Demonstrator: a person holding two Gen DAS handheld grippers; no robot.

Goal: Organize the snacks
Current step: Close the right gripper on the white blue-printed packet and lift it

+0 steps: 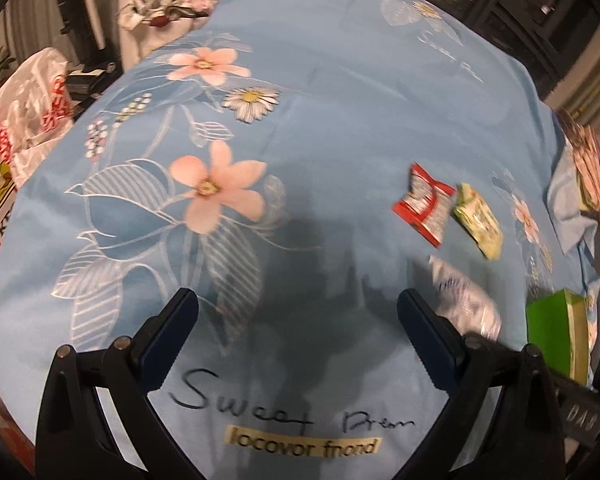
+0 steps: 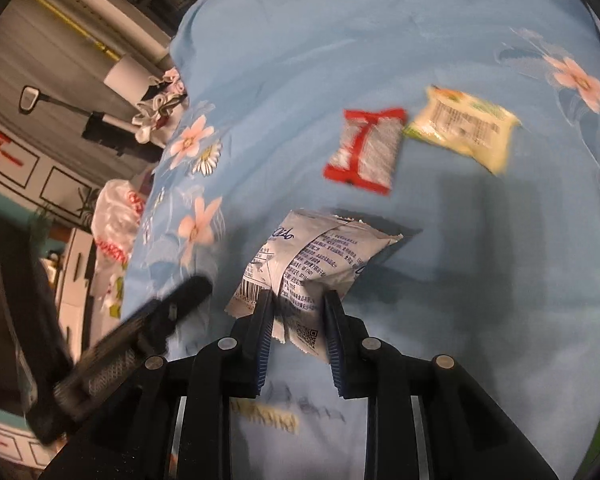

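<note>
A white snack packet (image 2: 304, 264) is clenched in the right tongs (image 2: 298, 300): in the right wrist view its lower edge is pinched between the two blue-padded fingers at the bottom centre of the frame, and the rest of the packet is held up above the blue flowered cloth (image 2: 440, 320) with a dark shadow thrown beneath it. The same packet is seen blurred at the right of the left wrist view, just beside the right finger of the left tongs (image 1: 298, 312). The left tongs are released; their fingers stand wide apart over the printed lettering on the cloth, and nothing is held between them.

Two more snacks are left lying on the cloth: a red packet (image 2: 366, 146) and a pale green-and-yellow packet (image 2: 464, 130), side by side and nearly touching, in the upper right part of the right wrist view. A green box (image 1: 558, 332) is seen at the lower right edge of the left wrist view; whether it is the place meant for the snacks cannot be told.

The task is judged to be at an early stage. One packet has been picked up but not yet set down anywhere, and the red and green packets remain to be dealt with. No sorted group of snacks is shown in either view.
</note>
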